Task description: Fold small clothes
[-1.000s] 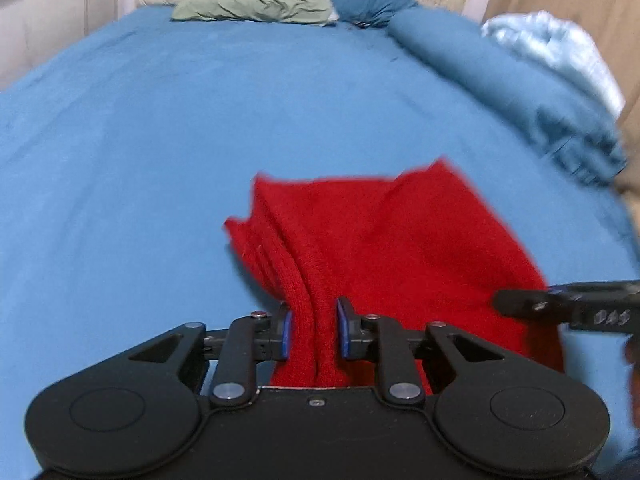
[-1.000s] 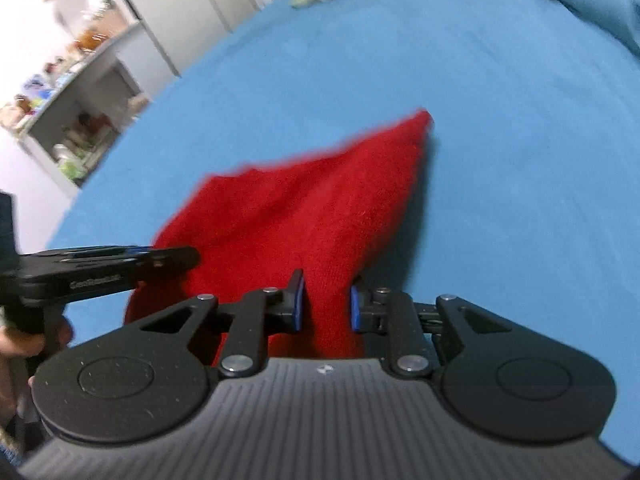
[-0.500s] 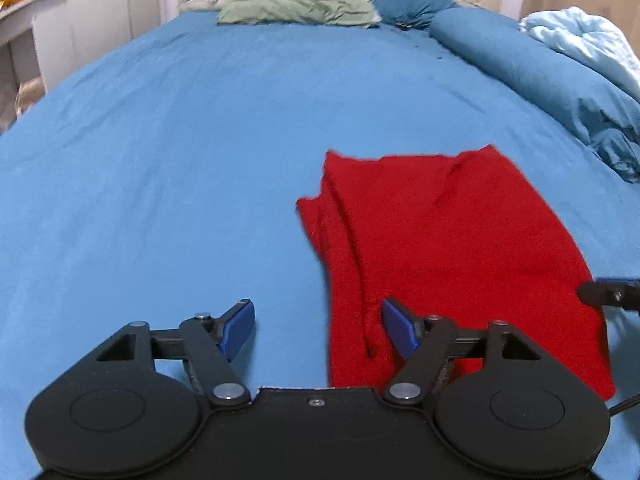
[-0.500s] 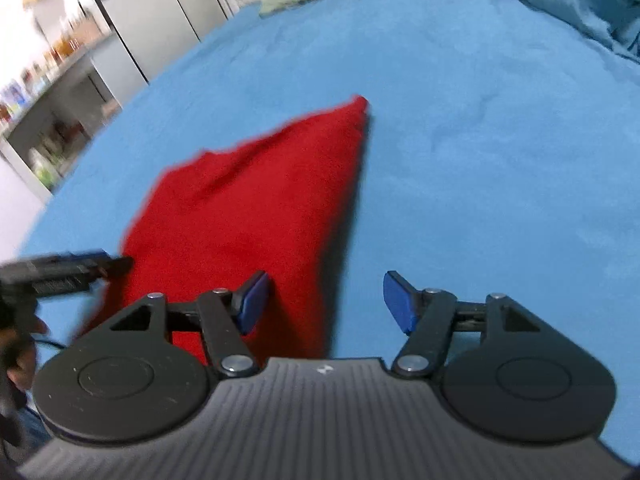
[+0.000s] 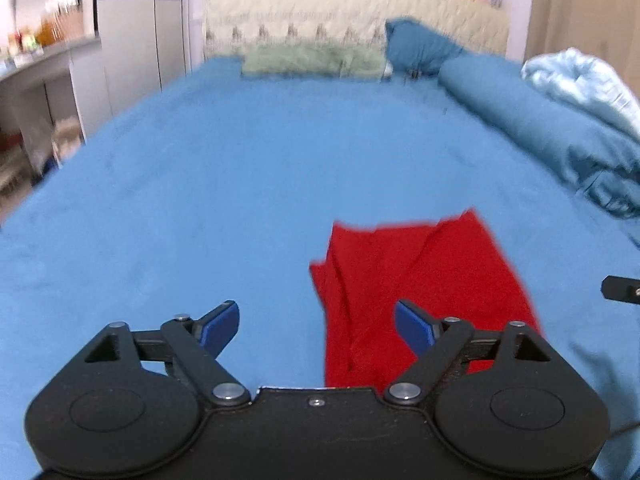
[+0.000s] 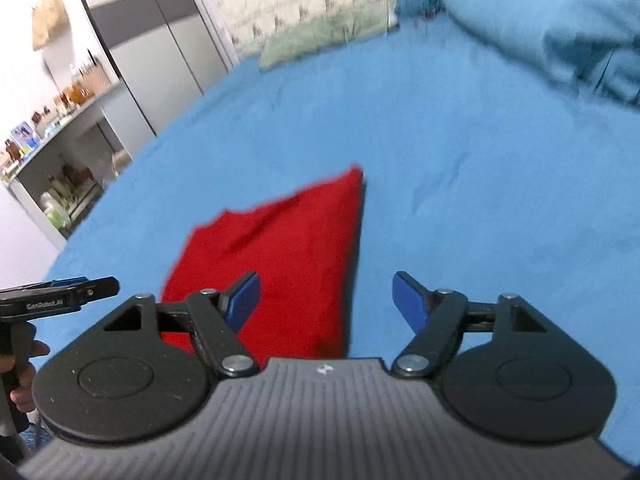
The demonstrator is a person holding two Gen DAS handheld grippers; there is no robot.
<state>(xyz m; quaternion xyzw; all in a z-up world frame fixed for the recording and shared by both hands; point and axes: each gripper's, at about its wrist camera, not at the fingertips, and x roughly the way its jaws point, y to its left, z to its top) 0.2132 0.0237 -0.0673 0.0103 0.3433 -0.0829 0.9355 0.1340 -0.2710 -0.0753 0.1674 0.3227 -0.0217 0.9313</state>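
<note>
A red knit garment [image 5: 424, 276] lies folded flat on the blue bedsheet [image 5: 224, 200]. In the left wrist view my left gripper [image 5: 316, 326] is open and empty, above the garment's near left edge. In the right wrist view the garment [image 6: 288, 248] lies under and ahead of my right gripper [image 6: 326, 300], which is open and empty over its near right edge. The left gripper's side also shows at the left of the right wrist view [image 6: 60, 298]. The garment's near end is hidden behind the gripper bodies.
A rolled blue duvet [image 5: 548, 136] and a pale blue quilt [image 5: 580, 80] lie along the bed's right side. A green pillow [image 5: 316, 60] and a blue pillow [image 5: 420, 46] sit at the headboard. Shelves and a wardrobe [image 6: 132, 52] stand left of the bed.
Both grippers were shut on the garment's near edge a second ago. They have opened, let it drop flat on the sheet, and risen back from it.
</note>
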